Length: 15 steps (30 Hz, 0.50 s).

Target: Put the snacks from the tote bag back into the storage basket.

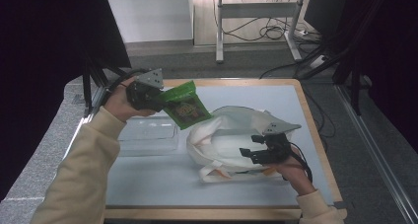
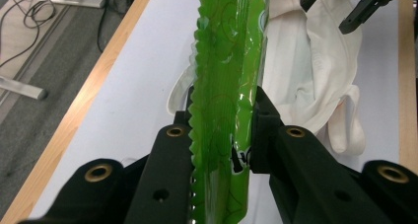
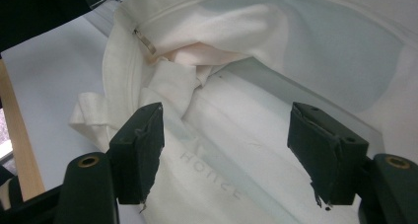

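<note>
High view: a white-topped table with a wooden edge is seen from above, with both forearms in cream sleeves coming in from the near side.
Left gripper: it is held up over the far left part of the table; its jaws are pressed onto the crimped edge of a green snack packet.
Green snack packet, left gripper view: it is seen edge-on, running upright between the two black jaws, which are clamped against both of its faces; the serrated seal is turned to the left.
Packet position: it is lifted off the table, between the clear plastic box and the white cloth bag, just above the bag's far left rim.
Right gripper: it is held low at the near right, over the bag; its jaws are spread wide with nothing between them.
Right gripper view: the bag's open mouth and pale lining are seen past the parted jaws, with a handle loop at the left.
Clear plastic box: it is set on the table left of the bag, beneath the left forearm.
Contact between right jaws and cloth: it cannot be told.
</note>
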Each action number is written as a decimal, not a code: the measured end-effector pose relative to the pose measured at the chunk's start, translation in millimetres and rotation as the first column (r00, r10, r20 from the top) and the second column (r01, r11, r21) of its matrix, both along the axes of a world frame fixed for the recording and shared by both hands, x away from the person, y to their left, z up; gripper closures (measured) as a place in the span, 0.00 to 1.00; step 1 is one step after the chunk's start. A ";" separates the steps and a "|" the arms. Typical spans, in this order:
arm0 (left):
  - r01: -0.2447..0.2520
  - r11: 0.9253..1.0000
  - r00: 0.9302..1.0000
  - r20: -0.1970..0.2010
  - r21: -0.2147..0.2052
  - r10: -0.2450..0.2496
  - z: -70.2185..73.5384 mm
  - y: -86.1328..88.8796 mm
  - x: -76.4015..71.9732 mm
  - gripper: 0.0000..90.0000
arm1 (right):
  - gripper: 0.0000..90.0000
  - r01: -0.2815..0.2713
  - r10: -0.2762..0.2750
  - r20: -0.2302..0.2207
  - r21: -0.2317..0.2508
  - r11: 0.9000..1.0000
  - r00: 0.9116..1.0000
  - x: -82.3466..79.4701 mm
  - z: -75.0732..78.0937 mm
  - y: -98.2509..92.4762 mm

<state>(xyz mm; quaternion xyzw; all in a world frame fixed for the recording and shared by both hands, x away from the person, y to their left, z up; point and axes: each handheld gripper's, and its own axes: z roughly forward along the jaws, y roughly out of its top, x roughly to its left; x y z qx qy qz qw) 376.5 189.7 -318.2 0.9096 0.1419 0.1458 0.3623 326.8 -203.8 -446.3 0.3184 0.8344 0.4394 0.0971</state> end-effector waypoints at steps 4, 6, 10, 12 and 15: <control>-0.016 1.000 1.000 0.002 -0.003 0.016 0.5 8.1 1.9 0.85 | 0.33 -0.012 0.012 0.000 0.007 1.000 1.000 -0.4 -0.2 -0.3; -0.024 1.000 1.000 0.003 -0.005 0.024 0.9 12.1 2.8 0.85 | 0.33 -0.018 0.017 0.005 0.004 1.000 1.000 -1.0 -0.1 -0.1; -0.036 0.999 0.999 0.002 -0.006 0.036 1.0 17.7 4.1 0.85 | 0.33 -0.025 0.025 0.008 0.007 1.000 1.000 -1.2 -0.1 0.4; -0.045 0.999 0.999 -0.004 -0.009 0.045 0.5 22.5 6.5 0.85 | 0.33 -0.022 0.022 0.008 0.002 1.000 1.000 -0.9 -0.4 0.3; -0.054 0.999 0.999 -0.006 -0.004 0.054 -1.1 25.8 8.9 0.85 | 0.32 -0.015 0.015 0.008 0.009 1.000 1.000 -0.3 -0.9 -1.3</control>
